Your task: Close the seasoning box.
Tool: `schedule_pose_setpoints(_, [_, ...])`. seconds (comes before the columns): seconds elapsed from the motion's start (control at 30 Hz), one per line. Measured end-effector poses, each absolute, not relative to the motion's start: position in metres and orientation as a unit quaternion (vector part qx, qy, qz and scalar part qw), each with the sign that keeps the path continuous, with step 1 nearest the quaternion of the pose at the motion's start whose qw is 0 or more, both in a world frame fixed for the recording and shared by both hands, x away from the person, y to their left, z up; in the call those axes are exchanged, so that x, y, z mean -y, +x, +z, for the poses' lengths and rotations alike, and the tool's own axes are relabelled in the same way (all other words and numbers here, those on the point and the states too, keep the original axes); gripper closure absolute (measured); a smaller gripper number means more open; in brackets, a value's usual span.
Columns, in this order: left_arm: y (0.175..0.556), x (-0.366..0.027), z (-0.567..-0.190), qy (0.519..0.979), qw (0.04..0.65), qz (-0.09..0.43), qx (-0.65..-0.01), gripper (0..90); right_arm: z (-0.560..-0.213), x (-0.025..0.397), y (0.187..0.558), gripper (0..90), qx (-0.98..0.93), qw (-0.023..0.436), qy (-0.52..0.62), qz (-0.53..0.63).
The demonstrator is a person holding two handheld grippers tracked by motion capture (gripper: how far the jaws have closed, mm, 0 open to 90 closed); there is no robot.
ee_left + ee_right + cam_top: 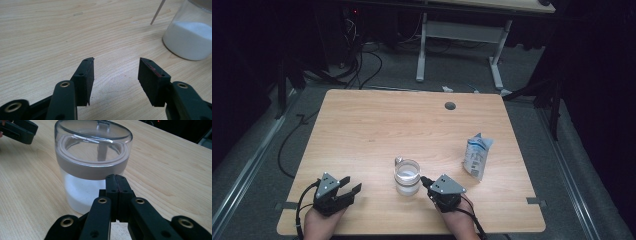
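Observation:
A clear glass jar part full of white powder stands near the table's front middle, with a clear lid and a beige seal ring. My right gripper is just to its right, jaws shut together with nothing between them, tips close to the jar. The right gripper points at the jar's wall. My left gripper rests open at the front left, well apart from the jar. In the left gripper view the open left gripper hovers over bare wood, and the jar stands at the upper right.
A white and blue pouch stands on the table right of the jar. A round cable hole sits near the far edge of the wooden table. Beyond the table are cables and another desk's white legs.

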State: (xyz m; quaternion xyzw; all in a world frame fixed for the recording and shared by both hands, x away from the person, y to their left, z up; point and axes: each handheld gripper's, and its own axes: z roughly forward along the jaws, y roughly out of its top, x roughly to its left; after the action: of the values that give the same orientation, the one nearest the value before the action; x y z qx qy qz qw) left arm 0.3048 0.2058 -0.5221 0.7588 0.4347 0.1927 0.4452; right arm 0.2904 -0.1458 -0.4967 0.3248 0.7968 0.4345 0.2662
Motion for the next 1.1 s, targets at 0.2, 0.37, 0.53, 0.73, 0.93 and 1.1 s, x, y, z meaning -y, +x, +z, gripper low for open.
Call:
schedule_pose_setpoints(0.2, [0.305, -0.206, -0.522, 0.759, 0.445, 0.192, -0.435, 47.2, -0.497, 0.14, 0.288, 89.7, -0.8, 0.265, 0.316, 0.436])
schedule_pose_setpoints(0.37, [0.305, -0.207, -0.522, 0.759, 0.445, 0.193, -0.435, 47.2, -0.497, 0.135, 0.285, 89.7, -0.802, 0.264, 0.309, 0.438])
schedule_pose_setpoints(0.53, [0.305, -0.206, -0.522, 0.759, 0.445, 0.192, -0.435, 47.2, -0.496, 0.131, 0.283, 89.7, -0.804, 0.261, 0.304, 0.44])
schedule_pose_setpoints(0.73, [0.305, -0.207, -0.522, 0.759, 0.445, 0.193, -0.434, 47.2, -0.496, 0.122, 0.282, 89.5, -0.806, 0.258, 0.295, 0.444])
schedule_pose_setpoints(0.93, [0.305, -0.207, -0.522, 0.759, 0.445, 0.193, -0.434, 47.2, -0.496, 0.117, 0.281, 89.5, -0.807, 0.256, 0.288, 0.447])
schedule_pose_setpoints(1.1, [0.305, -0.207, -0.522, 0.759, 0.445, 0.193, -0.434, 47.2, -0.496, 0.114, 0.28, 89.5, -0.809, 0.254, 0.285, 0.448])
